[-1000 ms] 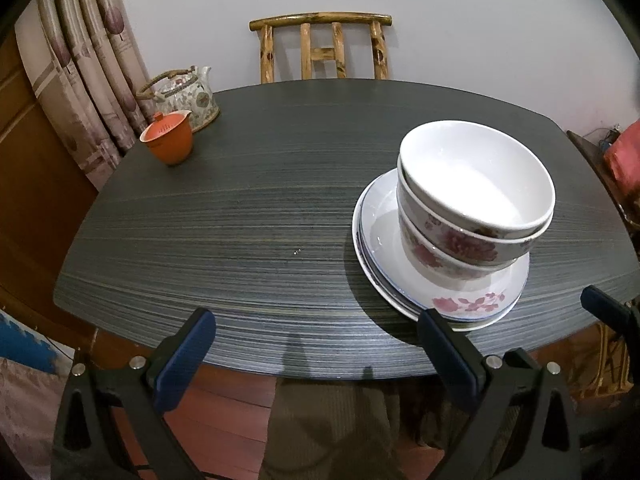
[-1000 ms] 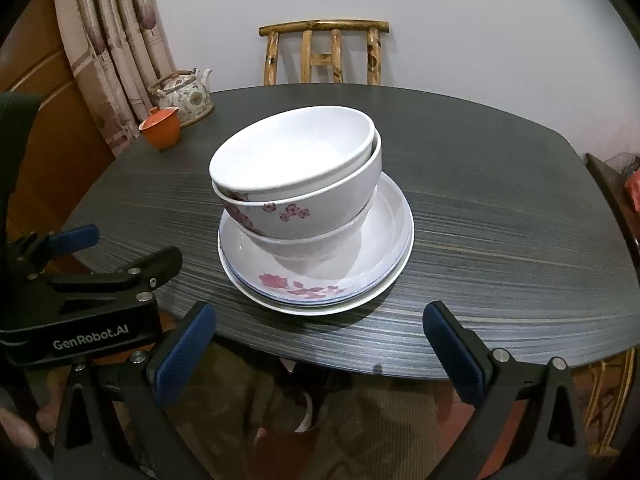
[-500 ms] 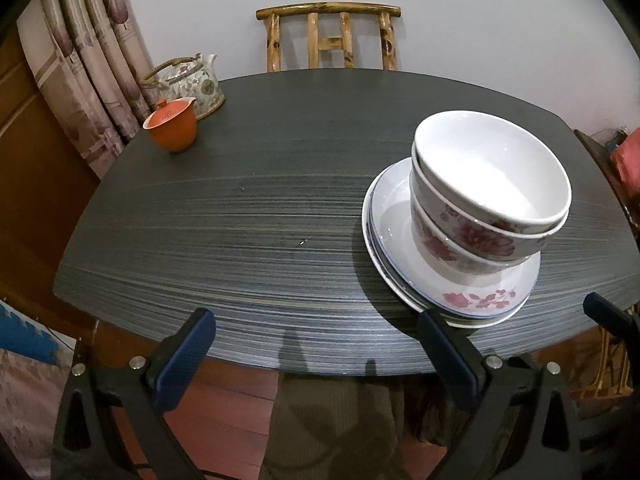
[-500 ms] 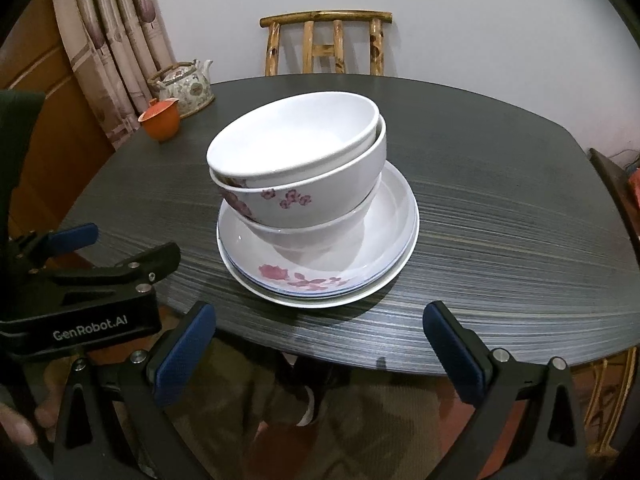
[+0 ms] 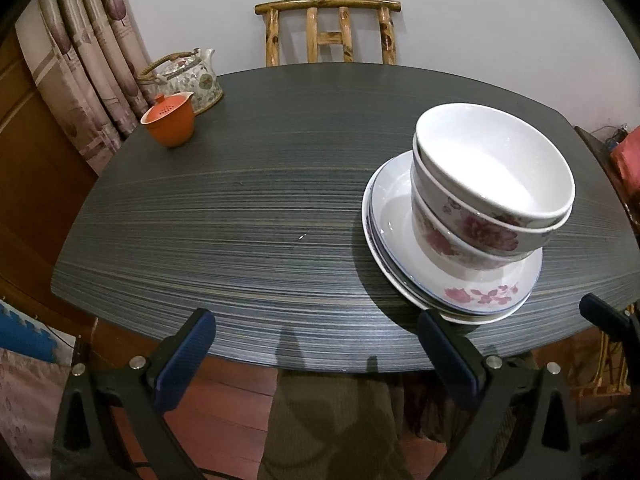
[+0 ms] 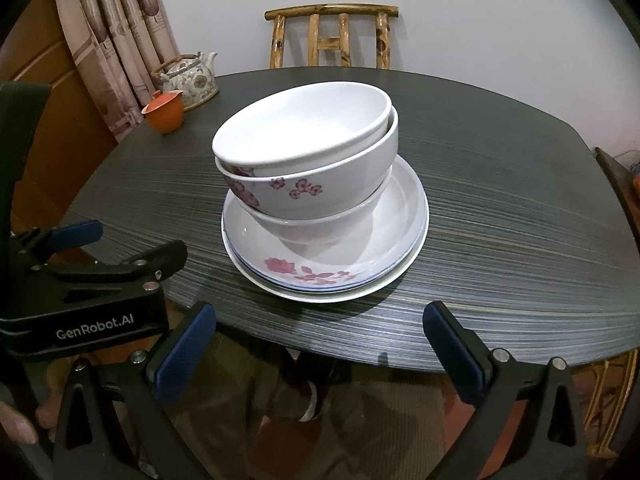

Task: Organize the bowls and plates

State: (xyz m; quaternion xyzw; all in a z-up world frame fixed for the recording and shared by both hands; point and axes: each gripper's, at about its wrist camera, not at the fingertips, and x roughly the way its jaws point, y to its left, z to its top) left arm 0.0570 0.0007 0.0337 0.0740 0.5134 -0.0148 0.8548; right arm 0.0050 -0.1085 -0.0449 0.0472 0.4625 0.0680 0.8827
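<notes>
Two white bowls with pink flowers (image 6: 308, 168) (image 5: 488, 184) are nested, a little tilted, on stacked white flowered plates (image 6: 404, 216) (image 5: 388, 216) near the front edge of a dark table (image 5: 240, 208) (image 6: 520, 216). My left gripper (image 5: 316, 344) hangs open just off the table's front edge, left of the stack, with nothing between its fingers. My right gripper (image 6: 320, 340) is open too, below the table edge and in front of the stack, holding nothing. The left gripper's body (image 6: 80, 292) shows at the left of the right wrist view.
An orange lidded cup (image 5: 170, 124) (image 6: 163, 114) and a patterned teapot (image 5: 186, 76) (image 6: 188, 76) stand at the table's far left corner. A bamboo chair (image 5: 330, 32) (image 6: 332, 36) is behind the table, curtains (image 5: 80, 72) at the left. A person's legs (image 6: 320, 408) are under the table edge.
Both grippers have edged forward and slightly up toward the table, so the stack looks nearer and larger. Bowls and plates have not moved. Both grippers stay open.
</notes>
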